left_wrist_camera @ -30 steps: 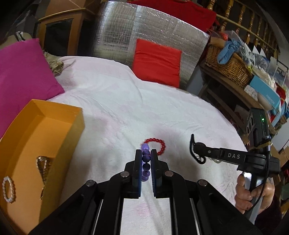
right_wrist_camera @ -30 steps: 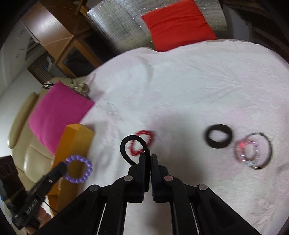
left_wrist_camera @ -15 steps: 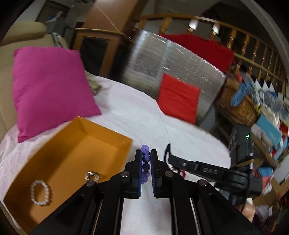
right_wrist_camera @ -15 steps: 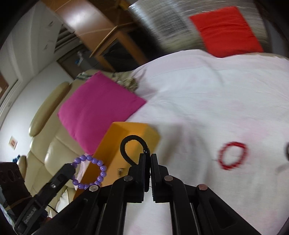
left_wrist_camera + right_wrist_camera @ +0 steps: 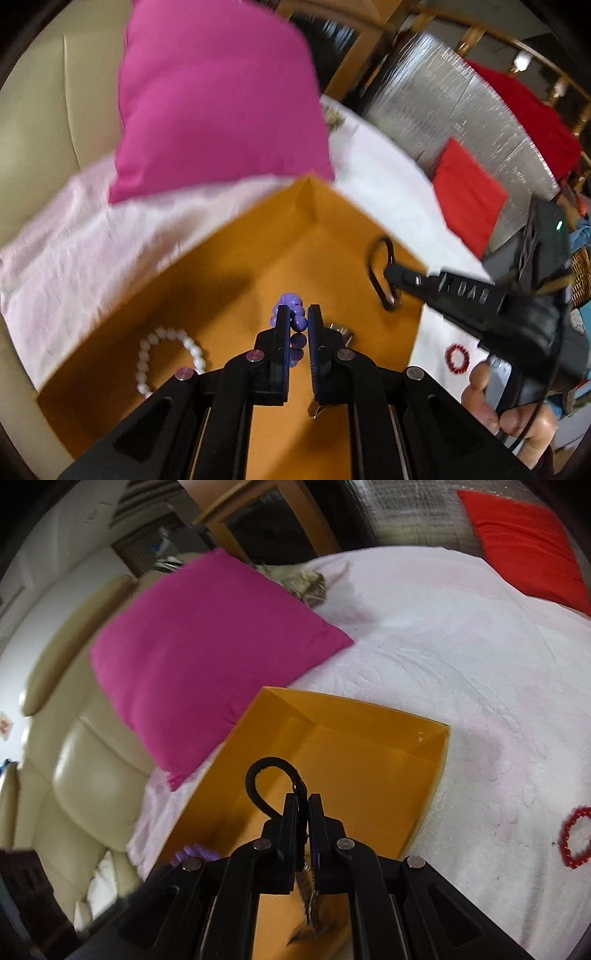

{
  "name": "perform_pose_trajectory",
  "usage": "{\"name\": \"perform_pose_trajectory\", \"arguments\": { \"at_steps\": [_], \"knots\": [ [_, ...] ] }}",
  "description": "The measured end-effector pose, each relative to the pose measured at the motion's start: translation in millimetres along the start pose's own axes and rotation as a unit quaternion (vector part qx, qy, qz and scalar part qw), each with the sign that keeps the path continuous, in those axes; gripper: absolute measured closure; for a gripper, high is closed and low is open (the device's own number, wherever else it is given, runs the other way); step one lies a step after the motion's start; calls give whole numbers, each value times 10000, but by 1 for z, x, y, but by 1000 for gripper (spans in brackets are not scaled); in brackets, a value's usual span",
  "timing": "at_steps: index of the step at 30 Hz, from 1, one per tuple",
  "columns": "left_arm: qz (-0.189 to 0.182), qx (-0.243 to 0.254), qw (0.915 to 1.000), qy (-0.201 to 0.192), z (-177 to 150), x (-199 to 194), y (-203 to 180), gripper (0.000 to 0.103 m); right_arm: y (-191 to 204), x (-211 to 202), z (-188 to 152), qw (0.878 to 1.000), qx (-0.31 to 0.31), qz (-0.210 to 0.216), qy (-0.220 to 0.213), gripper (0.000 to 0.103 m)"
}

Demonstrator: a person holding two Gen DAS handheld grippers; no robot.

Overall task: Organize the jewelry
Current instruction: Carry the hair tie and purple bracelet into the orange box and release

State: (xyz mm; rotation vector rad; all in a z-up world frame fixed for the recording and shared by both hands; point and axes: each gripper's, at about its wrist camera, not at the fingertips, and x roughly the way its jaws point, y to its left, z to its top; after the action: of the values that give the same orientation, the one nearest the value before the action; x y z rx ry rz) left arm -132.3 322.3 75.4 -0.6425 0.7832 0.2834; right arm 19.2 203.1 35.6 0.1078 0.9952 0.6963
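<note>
Closest to the left wrist camera, the left gripper (image 5: 295, 325) pinches the purple bead bracelet (image 5: 291, 321) between its fingers, and it now hangs over the inside of the orange box (image 5: 229, 266); one second ago the same gripper was still above the white blanket (image 5: 74, 240), with the box far at the side. In the right wrist view, the right gripper (image 5: 303, 808) is pressed together on the black cord loop (image 5: 266, 779), and this one too has travelled from the open blanket to a place over the box. So both pieces have been carried across and, in my judgement, only the release into the box is left for them. On the box floor, just left of the left gripper, lies the white pearl bracelet (image 5: 166, 354), and a small metallic piece (image 5: 341, 330) shows beside the right finger; what it is exactly I cannot tell. A little farther, the right gripper's body crosses the left view, and on it I read the letters "DAS", upside down. Beyond the box, the red bead bracelet (image 5: 576, 838) waits on the blanket, not yet collected. Farthest are the magenta pillow (image 5: 214, 96) and the red cushion (image 5: 469, 192).
</note>
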Motion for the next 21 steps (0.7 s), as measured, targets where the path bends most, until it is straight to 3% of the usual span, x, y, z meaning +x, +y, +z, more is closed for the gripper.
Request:
{"name": "perform_pose_trajectory", "arguments": {
  "at_steps": [3,4,8,12,16,18,21],
  "knots": [
    [102,-174,9996,218,-1,14,0,91,0,7,3,9998,11,-205,80,86],
    [150,-175,9995,199,-1,15,-1,90,-3,4,2,9999,72,-99,82,84],
    [387,10,9992,-134,-4,6,-12,71,-17,-20,1,9997,69,-57,-213,83],
    [572,403,9963,-505,-6,-1,-35,68,-48,-62,-4,9980,121,-208,-592,83],
    [696,977,9881,-961,-17,-14,-72,56,-89,-109,-17,9951,260,-431,-849,83],
    [761,1321,9812,-1183,-26,-20,-95,44,-109,-129,-27,9932,326,-585,-951,82],
    [772,1788,9706,-1417,-42,-24,-131,34,-142,-162,-45,9903,468,-716,-1096,80]
  ]
}}
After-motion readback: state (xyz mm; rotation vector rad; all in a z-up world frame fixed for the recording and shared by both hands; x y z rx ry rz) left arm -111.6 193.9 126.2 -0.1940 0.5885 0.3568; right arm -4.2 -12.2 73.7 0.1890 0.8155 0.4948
